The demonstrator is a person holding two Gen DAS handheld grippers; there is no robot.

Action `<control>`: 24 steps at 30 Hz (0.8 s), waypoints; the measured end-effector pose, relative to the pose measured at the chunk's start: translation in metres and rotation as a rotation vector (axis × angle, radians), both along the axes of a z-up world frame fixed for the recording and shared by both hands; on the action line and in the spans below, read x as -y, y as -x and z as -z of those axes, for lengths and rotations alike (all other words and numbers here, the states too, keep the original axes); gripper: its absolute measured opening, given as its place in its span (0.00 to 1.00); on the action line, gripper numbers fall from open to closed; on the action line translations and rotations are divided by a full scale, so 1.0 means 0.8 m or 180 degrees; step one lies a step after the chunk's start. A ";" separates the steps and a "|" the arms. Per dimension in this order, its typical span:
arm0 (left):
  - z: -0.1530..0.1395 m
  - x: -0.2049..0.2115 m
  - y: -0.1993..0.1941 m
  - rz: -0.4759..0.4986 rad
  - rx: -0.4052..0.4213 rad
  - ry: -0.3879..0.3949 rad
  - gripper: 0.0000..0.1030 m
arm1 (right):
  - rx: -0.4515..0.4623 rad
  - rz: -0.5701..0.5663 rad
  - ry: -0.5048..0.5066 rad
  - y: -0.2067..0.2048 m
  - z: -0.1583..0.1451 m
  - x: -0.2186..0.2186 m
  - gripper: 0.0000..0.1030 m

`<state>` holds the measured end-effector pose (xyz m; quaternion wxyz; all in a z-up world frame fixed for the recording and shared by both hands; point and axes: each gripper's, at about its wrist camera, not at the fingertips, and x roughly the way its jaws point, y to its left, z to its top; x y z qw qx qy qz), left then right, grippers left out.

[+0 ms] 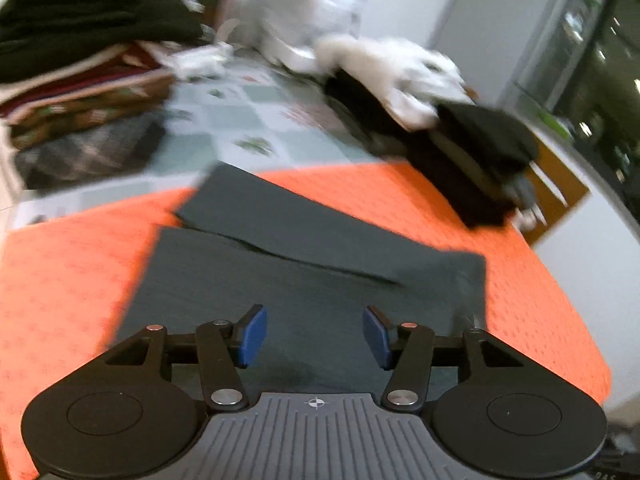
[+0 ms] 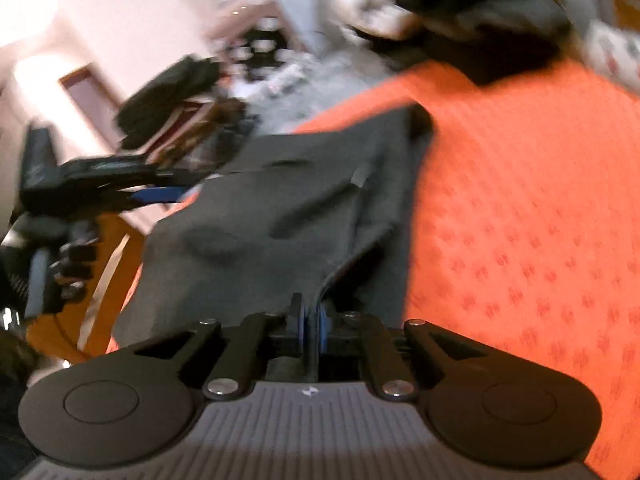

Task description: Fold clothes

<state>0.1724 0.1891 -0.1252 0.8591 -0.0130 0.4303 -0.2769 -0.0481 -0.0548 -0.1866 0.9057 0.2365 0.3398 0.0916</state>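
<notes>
Your left gripper [image 1: 315,336] has its blue pads [image 1: 253,336] standing apart with nothing between them; the dark grey garment [image 1: 304,264] lies flat just under and ahead of it, spread on the orange cloth [image 1: 460,208]. A folded flap of the garment runs across ahead of the pads, its edge slanting from near left to far right.

Your right gripper [image 2: 310,326] is clamped on the garment [image 2: 280,216]: the pads are drawn together with a raised ridge of the near edge pinched between them. From that pinch the fabric spreads away ahead and to the left, creased and rumpled, with orange cloth [image 2: 520,220] bare to the right.

Seen from the right wrist, the left gripper [image 2: 160,196] sits off to the far left, beside the garment's left edge.

Beyond the orange cloth, ahead of the left gripper, are a stack [image 1: 80,80] of folded clothes to the left and a loose pile [image 1: 440,120] of black and white clothes to the right. Both views are blurred.
</notes>
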 end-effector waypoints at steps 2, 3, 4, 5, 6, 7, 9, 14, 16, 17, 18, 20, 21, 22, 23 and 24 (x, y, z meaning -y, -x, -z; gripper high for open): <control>0.006 0.018 0.006 0.0059 -0.0056 -0.0036 0.55 | 0.0142 -0.0158 0.0172 -0.002 -0.014 -0.010 0.08; 0.008 0.026 0.009 0.0081 -0.0080 -0.0044 0.55 | 0.0199 -0.0226 0.0238 -0.003 -0.020 -0.015 0.08; 0.010 0.035 0.011 0.0109 -0.0098 -0.0061 0.55 | 0.0254 -0.0292 0.0302 -0.003 -0.024 -0.019 0.08; 0.010 0.041 0.013 0.0136 -0.0108 -0.0073 0.55 | 0.0291 -0.0330 0.0344 -0.004 -0.028 -0.023 0.08; 0.010 0.046 0.015 0.0163 -0.0116 -0.0083 0.55 | 0.0335 -0.0352 0.0341 -0.004 -0.028 -0.025 0.08; 0.009 0.052 0.018 0.0195 -0.0110 -0.0094 0.55 | 0.0350 -0.0327 0.0309 -0.005 -0.028 -0.023 0.08; 0.007 0.062 0.023 0.0263 -0.0077 -0.0114 0.55 | 0.0245 -0.0201 0.0212 -0.008 -0.022 -0.014 0.08; 0.005 0.063 0.036 0.0260 0.0072 -0.0240 0.55 | -0.0218 0.0165 0.0068 -0.012 0.012 0.015 0.12; 0.009 0.047 0.039 0.0173 0.0083 -0.0299 0.56 | -0.0241 0.0218 0.0092 -0.005 0.012 0.022 0.18; 0.011 0.037 0.039 0.0124 0.0085 -0.0337 0.56 | -0.0220 0.0257 0.0138 -0.002 0.009 0.025 0.19; 0.013 0.026 0.039 0.0072 0.0086 -0.0378 0.56 | -0.0195 0.0297 0.0192 0.000 0.005 0.028 0.20; 0.016 0.002 0.041 -0.0036 0.0119 -0.0456 0.56 | -0.0115 0.0373 0.0251 0.002 -0.004 0.034 0.24; 0.018 -0.010 0.042 -0.0090 0.0137 -0.0495 0.56 | -0.0072 0.0405 0.0272 0.001 -0.008 0.037 0.25; 0.020 -0.022 0.042 -0.0149 0.0156 -0.0517 0.56 | -0.0030 0.0351 0.0275 -0.005 -0.012 0.035 0.25; 0.023 -0.033 0.041 -0.0219 0.0171 -0.0531 0.56 | 0.0011 0.0296 0.0278 -0.012 -0.015 0.033 0.25; 0.025 -0.045 0.040 -0.0293 0.0185 -0.0544 0.56 | 0.0052 0.0241 0.0281 -0.018 -0.018 0.031 0.25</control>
